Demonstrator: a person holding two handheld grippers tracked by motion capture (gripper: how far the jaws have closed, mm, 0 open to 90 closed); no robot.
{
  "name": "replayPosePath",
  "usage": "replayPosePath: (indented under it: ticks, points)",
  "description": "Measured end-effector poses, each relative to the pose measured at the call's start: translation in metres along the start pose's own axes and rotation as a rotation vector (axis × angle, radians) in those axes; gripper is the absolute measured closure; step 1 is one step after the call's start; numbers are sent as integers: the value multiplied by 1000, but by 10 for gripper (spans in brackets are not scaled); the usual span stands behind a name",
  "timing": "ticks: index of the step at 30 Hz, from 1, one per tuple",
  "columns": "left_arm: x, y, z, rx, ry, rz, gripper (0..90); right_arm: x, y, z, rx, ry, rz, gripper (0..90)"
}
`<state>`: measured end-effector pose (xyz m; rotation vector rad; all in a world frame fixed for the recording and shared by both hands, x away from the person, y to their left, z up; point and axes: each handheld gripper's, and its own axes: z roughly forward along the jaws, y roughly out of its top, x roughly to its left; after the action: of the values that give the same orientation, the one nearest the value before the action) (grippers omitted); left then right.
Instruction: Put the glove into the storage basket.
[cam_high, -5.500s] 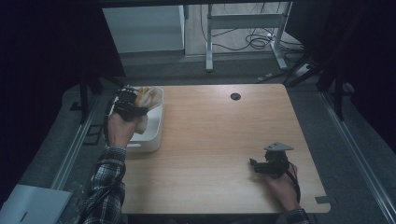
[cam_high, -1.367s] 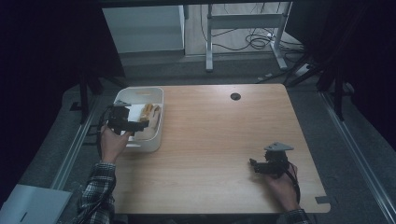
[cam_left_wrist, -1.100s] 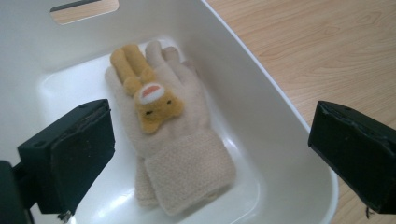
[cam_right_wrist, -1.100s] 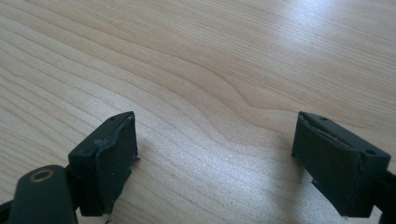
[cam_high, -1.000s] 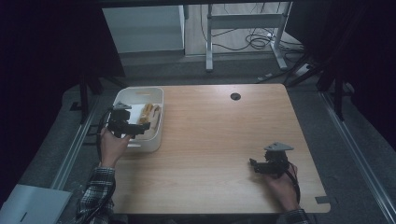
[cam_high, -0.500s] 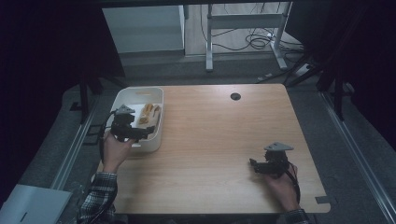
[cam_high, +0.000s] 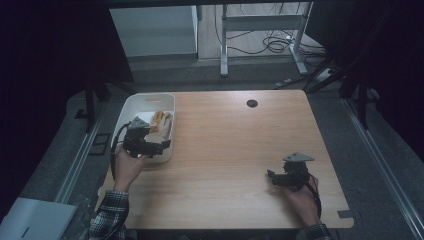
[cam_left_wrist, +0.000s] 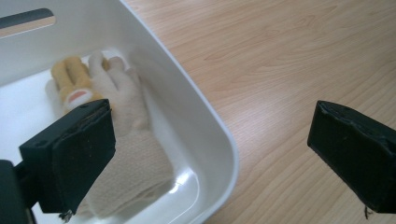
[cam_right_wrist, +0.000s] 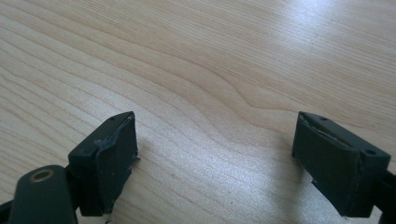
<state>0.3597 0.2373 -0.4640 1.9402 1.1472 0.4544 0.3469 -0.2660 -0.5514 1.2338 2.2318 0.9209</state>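
left gripper sits over the near right corner of the bin, jaws spread wide and holding nothing. in the left gripper view one jaw hangs inside the bin, the other out over the table, with the bin's white wall running between them. right by that inner jaw lies the glove, cream knit with yellow fingers, flat on the bin floor against the right wall; from the high view it sits mid-bin. right gripper rests low near the table's front right, well apart from the bin, jaws also spread, bare wood between them.
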Motion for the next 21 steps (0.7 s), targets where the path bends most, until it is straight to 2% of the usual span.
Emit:
replayPosePath:
  ticks: [8, 21]
  points:
    - [-12, -2, 0, -15, -18, 11, 14, 0, 0, 0, 0, 0, 1, 145]
    - [-39, -3, 7, -24, -69, 57, 15, 0, 0, 0, 1, 1, 0, 143]
